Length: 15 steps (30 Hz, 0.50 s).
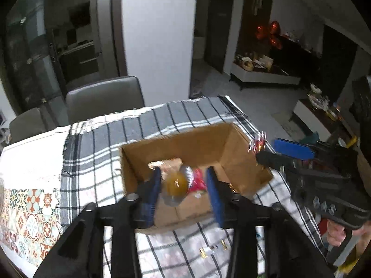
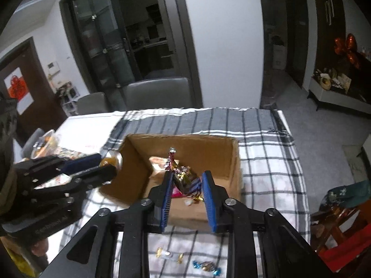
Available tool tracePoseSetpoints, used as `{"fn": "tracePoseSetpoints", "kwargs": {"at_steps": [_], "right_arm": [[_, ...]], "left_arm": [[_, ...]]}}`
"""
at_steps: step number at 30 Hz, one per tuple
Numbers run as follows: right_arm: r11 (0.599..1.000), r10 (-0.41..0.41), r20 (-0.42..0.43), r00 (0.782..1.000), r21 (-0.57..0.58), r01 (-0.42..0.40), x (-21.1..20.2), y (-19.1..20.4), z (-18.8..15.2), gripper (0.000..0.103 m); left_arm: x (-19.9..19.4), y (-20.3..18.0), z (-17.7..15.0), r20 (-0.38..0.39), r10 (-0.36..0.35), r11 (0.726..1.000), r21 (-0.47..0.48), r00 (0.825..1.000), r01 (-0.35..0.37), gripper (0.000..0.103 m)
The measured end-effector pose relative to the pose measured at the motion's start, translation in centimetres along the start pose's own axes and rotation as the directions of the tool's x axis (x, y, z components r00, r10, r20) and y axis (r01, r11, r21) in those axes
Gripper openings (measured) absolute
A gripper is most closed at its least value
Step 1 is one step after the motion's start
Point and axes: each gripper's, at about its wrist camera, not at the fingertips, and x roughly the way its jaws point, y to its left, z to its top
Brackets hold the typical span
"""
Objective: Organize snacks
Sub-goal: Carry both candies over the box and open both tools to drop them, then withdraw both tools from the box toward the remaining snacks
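An open cardboard box point(image 1: 176, 136) point(image 2: 180, 136) stands on the checked cloth and holds a pale packet point(image 1: 169, 164) and a red packet point(image 1: 199, 180). My left gripper point(image 1: 183, 171) point(image 2: 106, 164) hangs over the box's near left part. A small amber-filled jar point(image 1: 175, 185) point(image 2: 111, 159) sits blurred between its blue pads, with a gap on the right side. My right gripper point(image 2: 187, 173) point(image 1: 266, 149) is over the box's near right part. A cluster of shiny wrapped candies point(image 2: 183, 176) point(image 1: 257, 143) lies loose between its spread pads.
Several wrapped candies point(image 2: 206, 265) point(image 1: 204, 252) lie on the cloth in front of the box. A clear tub of snacks point(image 2: 46, 143) sits at the table's left. Two grey chairs point(image 1: 104, 97) stand behind the table. A hand point(image 1: 336, 234) holds the right gripper.
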Motion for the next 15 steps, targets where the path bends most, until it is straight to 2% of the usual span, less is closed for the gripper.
{"fn": "tracePoseSetpoints", "kwargs": {"at_steps": [1,4,6,9,15], "right_arm": [[1.000,-0.015,0.009,1.000,0.005,0.015,0.0,-0.1,0.0,0.058],[0.999,-0.028,0.022,0.999,-0.015,0.028,-0.2,0.1,-0.4,0.058],[0.998,-0.040,0.018,0.999,-0.037,0.041,-0.4,0.4,-0.9,0.058],[0.996,-0.040,0.003,0.999,-0.080,0.040,-0.7,1.1,-2.0,0.058],[0.992,-0.030,-0.059,0.998,-0.125,0.022,-1.4,1.7,-4.2,0.058]], "left_arm": [[0.0,0.2,0.1,0.005,0.015,1.000,-0.008,1.000,-0.015,0.050],[-0.3,0.6,-0.4,0.018,0.041,0.999,0.000,0.999,-0.041,0.051],[-0.7,0.4,-1.1,0.028,0.046,0.998,0.030,0.999,-0.047,0.057],[-1.4,-0.2,-2.3,0.038,0.043,0.996,0.070,0.998,-0.046,0.057],[-2.7,-1.2,-4.4,0.030,-0.003,0.996,0.090,1.000,0.000,0.057]]}}
